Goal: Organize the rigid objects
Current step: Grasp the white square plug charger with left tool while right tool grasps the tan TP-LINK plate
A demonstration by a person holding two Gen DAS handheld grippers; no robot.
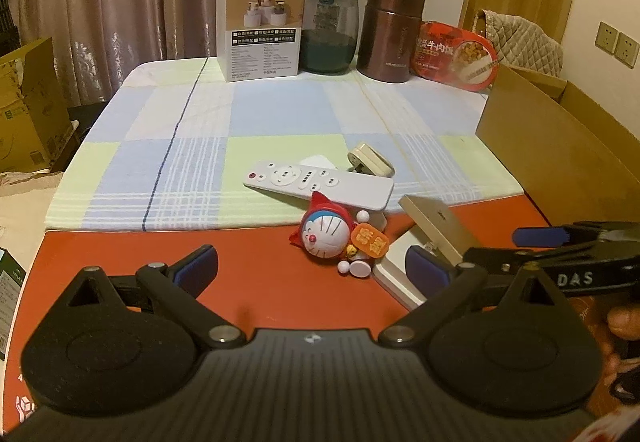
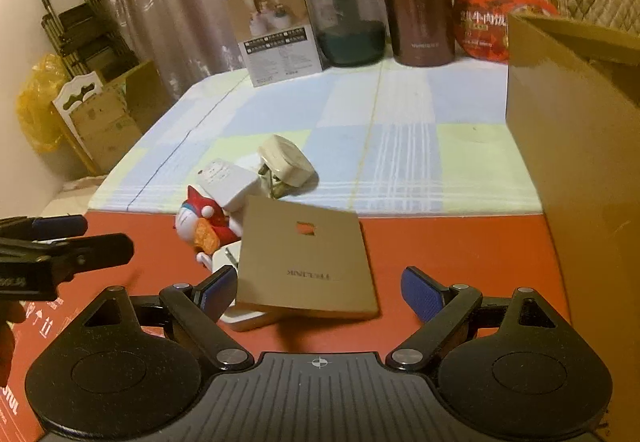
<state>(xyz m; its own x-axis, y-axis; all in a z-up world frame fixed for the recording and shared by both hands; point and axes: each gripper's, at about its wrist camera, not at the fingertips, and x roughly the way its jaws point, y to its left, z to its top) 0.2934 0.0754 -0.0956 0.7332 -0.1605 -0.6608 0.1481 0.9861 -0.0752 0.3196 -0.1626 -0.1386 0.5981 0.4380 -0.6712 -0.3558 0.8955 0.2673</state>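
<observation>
Now, the right gripper (image 2: 320, 292) is hanging low in its own view with its blue-padded jaws spread wide and holding nothing, and the flat gold square card box (image 2: 306, 262) is lying right between them at centre frame, tilted, its near edge propped on a white flat box (image 2: 244, 316) underneath. The left blue pad is just beside the gold box's lower left corner; whether it is touching, I cannot tell. The right pad is standing well apart from the box's right edge.

Over in the left wrist view, the left gripper (image 1: 312, 268) is also gaping wide and empty, pointing at the small red-and-white cat figurine (image 1: 326, 238) lying on its side at centre frame, just ahead of the jaws on the red table surface (image 1: 248, 262). Behind it, the long white remote control (image 1: 318, 184) is running left to right across the frame, resting on the checked cloth (image 1: 200, 146), with a cream wall plug (image 1: 370, 160) just beyond.

My read: the gold box is the right hand's job, since it is already sitting inside that span, edges roughly square to the jaws. The brown cardboard carton (image 2: 576, 146) at the right edge looks like the likely destination.
</observation>
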